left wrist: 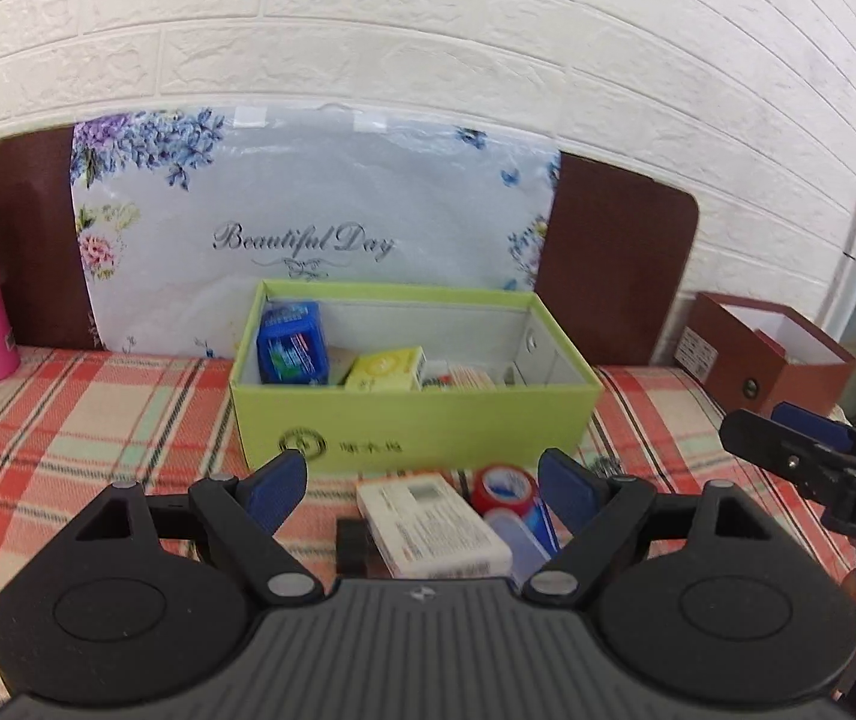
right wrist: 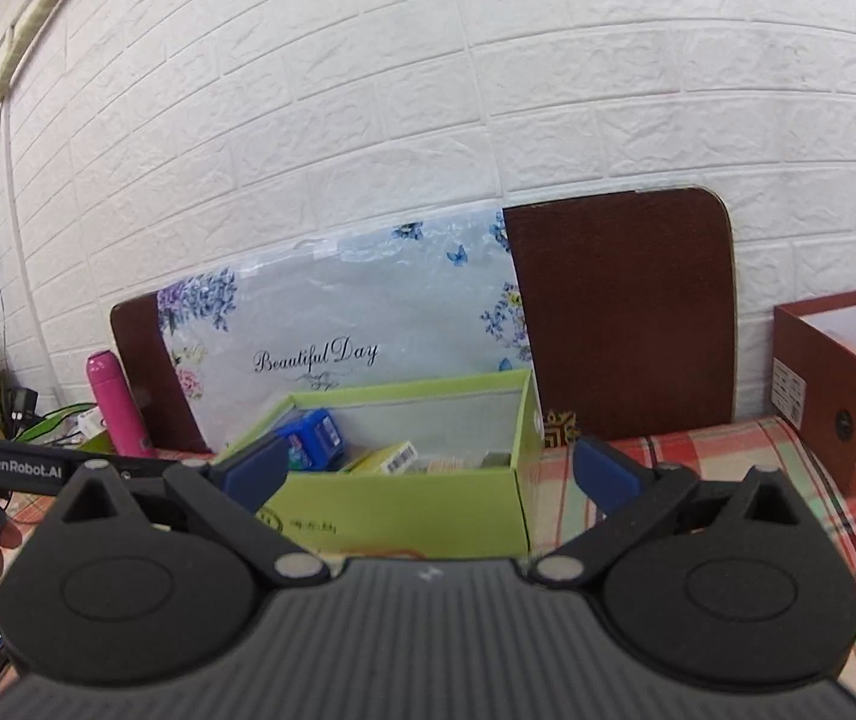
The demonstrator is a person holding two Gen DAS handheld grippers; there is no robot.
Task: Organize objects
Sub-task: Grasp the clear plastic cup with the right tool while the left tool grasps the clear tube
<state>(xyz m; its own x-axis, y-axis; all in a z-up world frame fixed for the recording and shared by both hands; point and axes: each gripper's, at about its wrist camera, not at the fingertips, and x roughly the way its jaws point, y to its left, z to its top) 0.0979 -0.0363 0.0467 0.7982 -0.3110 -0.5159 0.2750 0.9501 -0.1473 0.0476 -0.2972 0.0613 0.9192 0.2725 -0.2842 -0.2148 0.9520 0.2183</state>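
Green box (left wrist: 416, 414) stands open just ahead of both tongs, a blue packet (left wrist: 293, 343) and yellow carton (left wrist: 386, 369) inside. Left tongs (left wrist: 422, 489) gape wide over a white packet (left wrist: 433, 528) and red roll (left wrist: 504, 489); right tongs (right wrist: 428, 471) gape empty

1. We see both views evenly bright, in soft daylight-like light with no hard shadows.
2. The wall (left wrist: 428, 30) is nearly washed out towards 12 o'clock.
3. We notice mild glare on the plastic bag (left wrist: 320, 228), most at its top edge.
4. Fisheye bending curves the brick lines strongly towards 9 and 3 o'clock; the corners go black.
5. The green box (left wrist: 416, 420) and its contents look slightly smeared, as from motion.
6. The plaid cloth (right wrist: 817, 510) softens towards 3 o'clock.
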